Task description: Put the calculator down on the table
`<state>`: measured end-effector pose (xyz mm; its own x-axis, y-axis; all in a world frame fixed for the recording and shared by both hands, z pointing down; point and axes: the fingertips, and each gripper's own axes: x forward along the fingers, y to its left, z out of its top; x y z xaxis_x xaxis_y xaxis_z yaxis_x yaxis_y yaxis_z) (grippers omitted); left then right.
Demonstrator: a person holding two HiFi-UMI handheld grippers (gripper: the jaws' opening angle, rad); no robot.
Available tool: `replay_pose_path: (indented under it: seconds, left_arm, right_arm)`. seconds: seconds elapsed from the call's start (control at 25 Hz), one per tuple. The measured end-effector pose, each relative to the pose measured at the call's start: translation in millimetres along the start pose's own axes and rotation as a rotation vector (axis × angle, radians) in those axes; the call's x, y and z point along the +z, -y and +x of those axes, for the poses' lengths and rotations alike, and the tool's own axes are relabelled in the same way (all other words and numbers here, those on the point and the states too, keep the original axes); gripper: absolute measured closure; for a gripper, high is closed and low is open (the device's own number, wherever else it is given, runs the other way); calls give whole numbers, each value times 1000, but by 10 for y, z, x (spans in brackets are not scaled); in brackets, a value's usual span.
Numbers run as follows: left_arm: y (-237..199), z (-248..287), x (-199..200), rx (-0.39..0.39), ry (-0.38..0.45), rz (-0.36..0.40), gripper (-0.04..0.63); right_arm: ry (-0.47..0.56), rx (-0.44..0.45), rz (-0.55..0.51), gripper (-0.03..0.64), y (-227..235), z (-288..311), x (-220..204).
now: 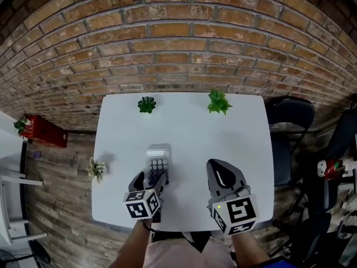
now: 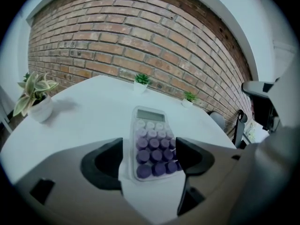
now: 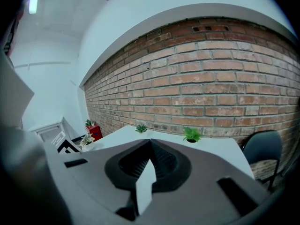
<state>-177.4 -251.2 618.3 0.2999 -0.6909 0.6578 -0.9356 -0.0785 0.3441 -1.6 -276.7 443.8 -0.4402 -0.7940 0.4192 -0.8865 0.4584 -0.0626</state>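
Observation:
The calculator (image 1: 158,159), pale with purple keys and a small display at its far end, lies flat on the white table (image 1: 184,127). In the left gripper view the calculator (image 2: 150,142) has its near end between my left gripper's (image 2: 150,149) jaws. The jaws stand wide apart, with a strip of table showing beside the left pad. The right pad sits right at the calculator's edge. In the head view my left gripper (image 1: 152,181) is at the calculator's near end. My right gripper (image 1: 217,169) hovers to the right of it, jaws shut together on nothing (image 3: 150,144).
Two small green plants (image 1: 146,104) (image 1: 218,102) stand at the table's far edge by the brick wall. A pale-leaved potted plant (image 1: 96,169) sits at the left edge. A black chair (image 1: 290,116) is to the right, and a red box (image 1: 43,130) stands on the floor at the left.

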Motion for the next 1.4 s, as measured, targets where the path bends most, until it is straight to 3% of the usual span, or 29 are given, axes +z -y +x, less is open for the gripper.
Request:
replay_pose_path:
  seconds: [0.16, 0.44, 0.56, 0.64, 0.76, 0.88, 1.4]
  left_arm:
    - [36, -232, 212, 31, 92, 40, 250]
    - [664, -1029, 1174, 11, 430, 248, 252]
    - [958, -1382, 1570, -5, 559, 298, 255]
    - [1125, -1603, 1780, -6, 639, 307, 325]
    - [1310, -1869, 1993, 17, 721, 329, 515]
    - [1430, -1992, 2093, 10, 741, 326, 574]
    - [1532, -2002, 2114, 15, 714, 335, 577]
  right_arm:
    - [15, 15, -10, 614, -48, -43, 41]
    - [99, 38, -55, 614, -157, -176, 362]
    - [158, 46, -87, 614, -201, -235, 603]
    - [194, 47, -111, 614, -206, -300, 760]
    - [246, 46, -145, 614, -205, -417, 966]
    - [279, 38, -161, 614, -186, -520, 1097]
    - [307, 68, -179, 618, -202, -579, 1190]
